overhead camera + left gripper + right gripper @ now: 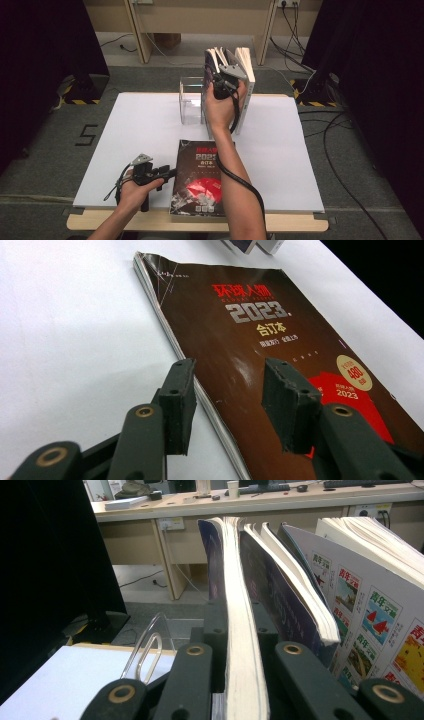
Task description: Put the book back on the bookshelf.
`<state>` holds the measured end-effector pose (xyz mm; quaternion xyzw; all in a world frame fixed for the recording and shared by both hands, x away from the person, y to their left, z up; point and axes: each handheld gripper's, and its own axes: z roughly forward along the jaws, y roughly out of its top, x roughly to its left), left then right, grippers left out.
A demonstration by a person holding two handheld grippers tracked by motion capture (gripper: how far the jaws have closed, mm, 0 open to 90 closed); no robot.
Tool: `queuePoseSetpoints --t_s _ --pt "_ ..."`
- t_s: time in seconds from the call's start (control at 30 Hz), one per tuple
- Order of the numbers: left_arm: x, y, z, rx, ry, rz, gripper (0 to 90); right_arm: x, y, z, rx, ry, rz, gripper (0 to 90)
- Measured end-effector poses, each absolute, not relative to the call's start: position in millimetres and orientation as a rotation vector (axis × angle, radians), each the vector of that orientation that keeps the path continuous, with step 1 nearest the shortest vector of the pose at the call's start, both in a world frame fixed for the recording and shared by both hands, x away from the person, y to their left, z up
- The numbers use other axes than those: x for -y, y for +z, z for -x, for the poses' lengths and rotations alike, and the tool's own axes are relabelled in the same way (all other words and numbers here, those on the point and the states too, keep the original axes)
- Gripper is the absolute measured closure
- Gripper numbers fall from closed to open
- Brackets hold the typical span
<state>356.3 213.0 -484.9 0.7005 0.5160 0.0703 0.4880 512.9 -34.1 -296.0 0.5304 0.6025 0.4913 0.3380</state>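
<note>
An upright book (242,645) is clamped by the right tool (243,680); the left tool (227,405) is held open astride a flat magazine's (260,355) edge.

The dark magazine (280,370) lying flat between and just beyond the left gripper (227,400) jaws is showing red Chinese title characters, "2023" in large silver numerals below them, and the yellow characters "合订本" under that. A cream round badge (354,372) near its right edge is reading "400", and "2023" is repeating on the red patch beside it. To the right of the right gripper (242,680), a standing magazine cover (370,615) is carrying "青年文摘" on small pictured covers. On the floor left of the table, a black "5" (86,135) is showing.
</note>
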Motion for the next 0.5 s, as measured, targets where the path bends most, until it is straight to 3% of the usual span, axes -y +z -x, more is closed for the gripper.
queuePoseSetpoints --t_s 0.5 --pt "-213 -485 -356 -1.255 0.170 -1.703 55.6 33 -300 -525 -1.547 1.265 -1.414 82.9"
